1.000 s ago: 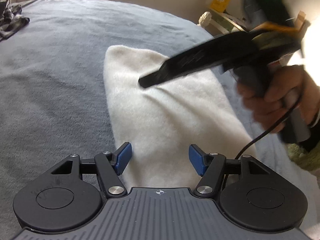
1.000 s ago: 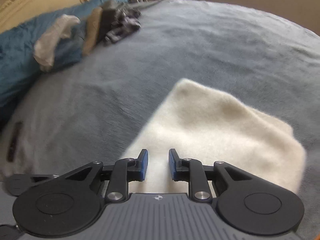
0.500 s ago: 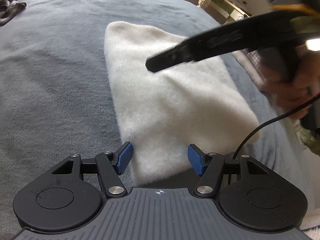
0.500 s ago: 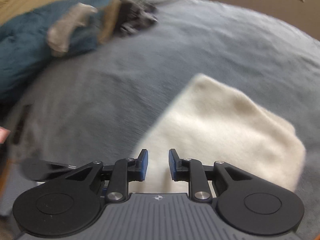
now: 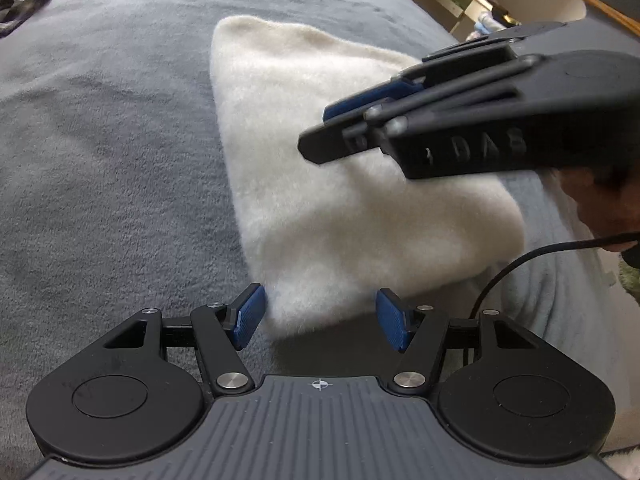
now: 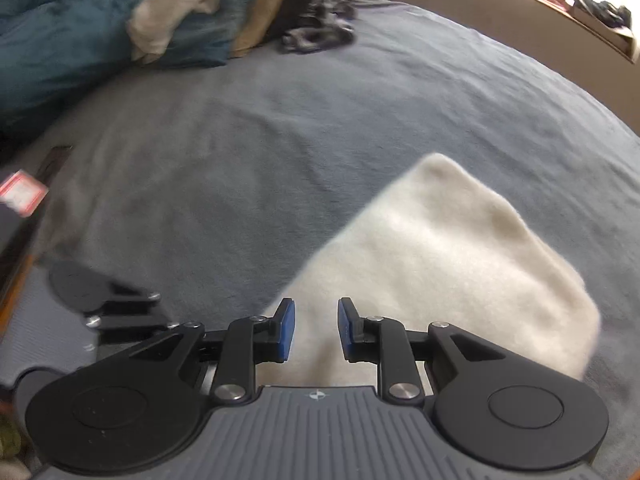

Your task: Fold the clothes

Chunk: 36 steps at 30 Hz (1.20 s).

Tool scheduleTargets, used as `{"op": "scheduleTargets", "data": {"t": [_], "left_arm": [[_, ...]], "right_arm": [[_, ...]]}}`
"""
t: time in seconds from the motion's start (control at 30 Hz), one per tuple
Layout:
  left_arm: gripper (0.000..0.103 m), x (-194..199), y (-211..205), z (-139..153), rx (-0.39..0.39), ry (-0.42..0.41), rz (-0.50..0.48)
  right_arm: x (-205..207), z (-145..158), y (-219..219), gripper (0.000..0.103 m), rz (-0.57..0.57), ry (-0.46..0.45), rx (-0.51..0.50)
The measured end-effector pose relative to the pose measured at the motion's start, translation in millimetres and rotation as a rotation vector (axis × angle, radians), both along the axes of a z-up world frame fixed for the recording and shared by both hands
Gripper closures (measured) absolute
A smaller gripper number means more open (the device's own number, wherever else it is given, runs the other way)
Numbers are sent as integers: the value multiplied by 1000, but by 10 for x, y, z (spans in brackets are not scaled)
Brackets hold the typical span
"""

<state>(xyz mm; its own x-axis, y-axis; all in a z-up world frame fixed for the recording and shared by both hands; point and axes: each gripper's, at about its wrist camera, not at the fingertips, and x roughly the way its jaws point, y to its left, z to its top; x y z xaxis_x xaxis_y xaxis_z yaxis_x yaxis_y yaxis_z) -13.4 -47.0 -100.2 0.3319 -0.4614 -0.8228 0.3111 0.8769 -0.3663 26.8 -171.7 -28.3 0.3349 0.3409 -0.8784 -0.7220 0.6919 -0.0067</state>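
right claw [image 6: 316, 330] now lower over folded cream cloth [image 5: 340, 184], narrowly apart, empty; left claw [image 5: 320, 318] wide apart, empty.

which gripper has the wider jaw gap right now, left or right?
The left gripper: its blue pads stand wide apart, straddling the near corner of the white fleece garment. The right gripper shows only a narrow gap, nothing clamped.
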Motion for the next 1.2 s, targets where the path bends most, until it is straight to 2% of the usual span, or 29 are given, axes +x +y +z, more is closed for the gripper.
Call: {"op": "scheduleTargets", "data": {"t": [0.17,0.37,0.5,0.67,0.8,0.93,1.07,1.2], "left_arm": [[43,-6,9,-114,-5,77,-15],[43,-146,108,-167,-40,97,-57],[43,-132,155,-124,-37,83,-42],[43,-179,204,-54,-26,36,-35],[43,-119,213,-5,-15,-5,-27],[43,-152,92,135,-1,-73,-16],[43,-80,-31,333,48,-207,-20],[43,114,-131,510,24,-288,-19]], "right_arm": [[-39,-185,-12,80,25,-27,-21],[-172,18,-51,79,17,-32,-15],[-206,-324,-138,80,32,-38,-24],[-279,-40,-205,80,-25,-58,16],[-408,89,-475,80,-106,-65,52],[-507,121,-906,80,-275,-68,108],[-518,160,-1389,79,-462,-71,152],[-486,354,-1732,79,-565,-124,182]]}}
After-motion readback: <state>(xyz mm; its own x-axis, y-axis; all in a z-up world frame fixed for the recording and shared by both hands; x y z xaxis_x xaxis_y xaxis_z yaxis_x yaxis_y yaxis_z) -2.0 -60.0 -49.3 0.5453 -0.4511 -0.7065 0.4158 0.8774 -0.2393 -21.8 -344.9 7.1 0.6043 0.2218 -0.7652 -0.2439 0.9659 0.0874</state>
